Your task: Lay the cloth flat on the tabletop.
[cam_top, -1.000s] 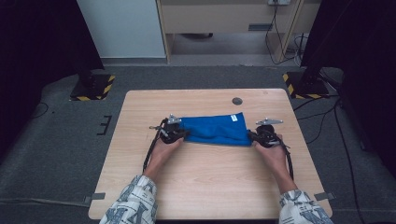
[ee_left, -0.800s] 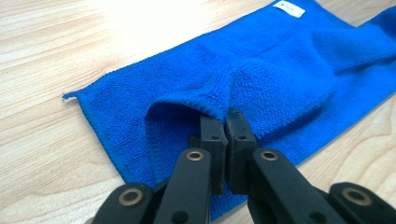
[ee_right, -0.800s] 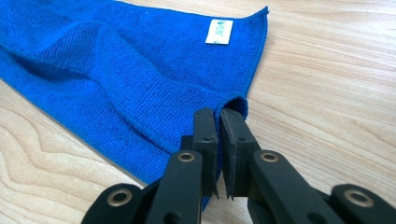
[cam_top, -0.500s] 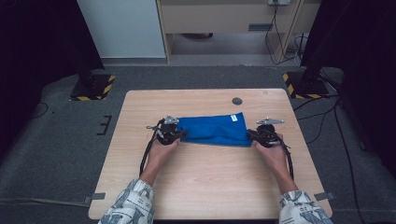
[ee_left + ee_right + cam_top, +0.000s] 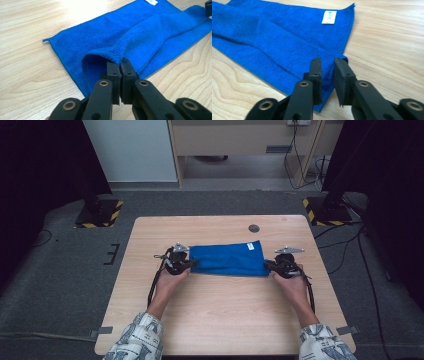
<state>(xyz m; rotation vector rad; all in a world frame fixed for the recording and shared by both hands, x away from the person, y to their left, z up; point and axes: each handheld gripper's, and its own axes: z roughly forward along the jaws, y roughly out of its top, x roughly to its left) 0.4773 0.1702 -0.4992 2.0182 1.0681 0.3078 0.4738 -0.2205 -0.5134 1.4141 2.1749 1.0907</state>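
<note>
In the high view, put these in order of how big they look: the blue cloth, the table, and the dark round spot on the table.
1. Table, largest by far.
2. Blue cloth, lying folded across the middle of the table.
3. Dark round spot, smallest, beyond the cloth.

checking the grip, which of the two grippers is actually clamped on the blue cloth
The left gripper: its jaws pinch a raised fold of the blue cloth. The right gripper has a gap between its jaws.

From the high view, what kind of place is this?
Probably a lab recording bay, not a home: one bare wooden table on grey carpet, stands with hazard-striped bases on both sides, cables trailing over the floor.
</note>
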